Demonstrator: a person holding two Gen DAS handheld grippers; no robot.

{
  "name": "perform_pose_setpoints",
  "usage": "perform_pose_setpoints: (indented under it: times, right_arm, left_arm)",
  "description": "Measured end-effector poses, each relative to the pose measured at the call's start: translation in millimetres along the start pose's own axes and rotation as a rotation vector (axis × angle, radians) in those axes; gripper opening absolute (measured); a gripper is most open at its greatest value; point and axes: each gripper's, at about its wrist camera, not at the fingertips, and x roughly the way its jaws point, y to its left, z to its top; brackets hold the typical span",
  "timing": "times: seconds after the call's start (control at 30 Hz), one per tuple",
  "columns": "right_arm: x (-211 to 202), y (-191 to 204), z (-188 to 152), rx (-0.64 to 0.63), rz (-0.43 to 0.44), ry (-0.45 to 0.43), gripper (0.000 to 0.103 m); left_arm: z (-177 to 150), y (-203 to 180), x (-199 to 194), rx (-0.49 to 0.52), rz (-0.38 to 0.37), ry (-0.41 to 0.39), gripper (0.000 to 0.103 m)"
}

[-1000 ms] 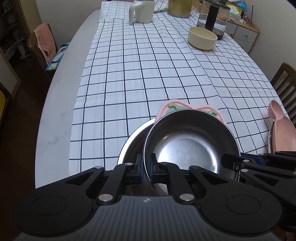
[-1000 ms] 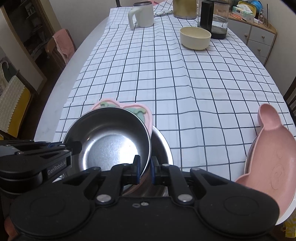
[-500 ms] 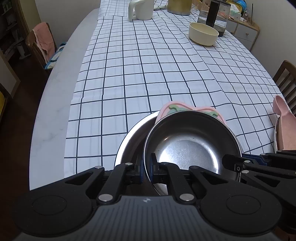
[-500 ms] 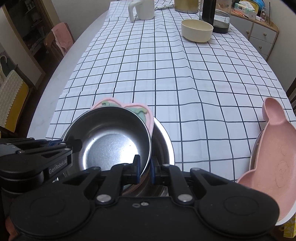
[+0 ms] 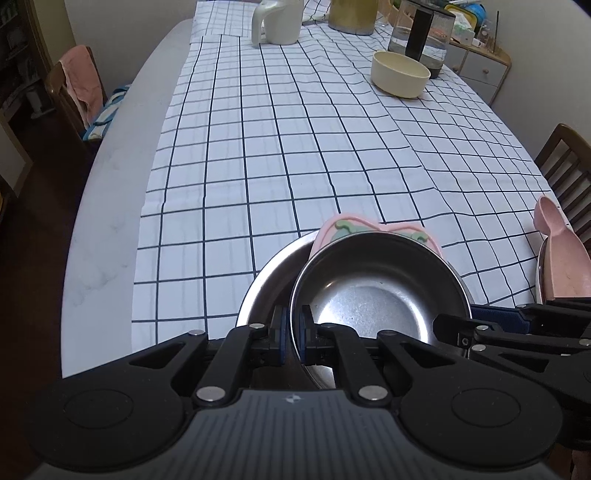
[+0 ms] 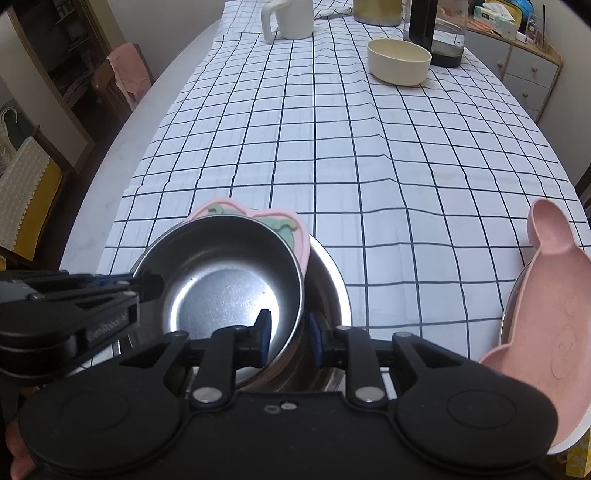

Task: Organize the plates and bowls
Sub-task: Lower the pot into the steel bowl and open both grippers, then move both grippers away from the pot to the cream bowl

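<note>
A small steel bowl (image 5: pixel 376 288) (image 6: pixel 221 288) rests tilted inside a larger steel bowl (image 5: pixel 269 280) (image 6: pixel 332 288), leaning on a pink plate with green figures (image 5: pixel 343 227) (image 6: pixel 280 221). My left gripper (image 5: pixel 291 332) is shut on the small bowl's near-left rim; in the right wrist view it reaches in from the left (image 6: pixel 147 284). My right gripper (image 6: pixel 288 332) straddles the same bowl's right rim. Its jaws are opening, and the blue pads (image 6: pixel 264 330) stand off the metal. From the left wrist view it shows at the right (image 5: pixel 448 326).
A pink bear-shaped plate (image 6: pixel 546 332) (image 5: pixel 561 258) lies on another dish at the near right. Far down the checked tablecloth (image 5: pixel 295 147) stand a cream bowl (image 5: pixel 400 74), a white jug (image 5: pixel 277 22) and a glass kettle (image 5: pixel 421 33). Chairs flank the table (image 5: pixel 565 166).
The right gripper's jaws have parted from the small bowl's rim, which they pinched before. The left gripper keeps its grip and the bowls have not shifted.
</note>
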Motion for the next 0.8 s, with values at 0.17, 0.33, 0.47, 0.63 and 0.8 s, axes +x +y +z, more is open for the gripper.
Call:
perform_pose_setpoints:
  times: [0.17, 0.33, 0.47, 0.63, 0.8]
  right_arm:
    - [-11, -5, 2, 0.0, 0.009, -0.022, 0.029]
    - [-26, -9, 12, 0.005, 0.037, -0.046, 0.034]
    - [-40, -13, 22, 0.001, 0.048, -0.076, 0.036]
    - [-56, -18, 37, -0.002, 0.064, -0.11, 0.044]
    - [-70, -26, 54, -0.003, 0.078, -0.148, 0.051]
  left_arm:
    - [4, -2, -15, 0.025, -0.009, -0.027, 0.008]
    - [17, -6, -28, 0.029, -0.033, -0.058, 0.009]
    - [28, -14, -37, 0.044, -0.048, -0.081, 0.01]
    - [44, -25, -48, 0.054, -0.062, -0.12, 0.015]
    - [61, -36, -57, 0.07, -0.054, -0.174, 0.04]
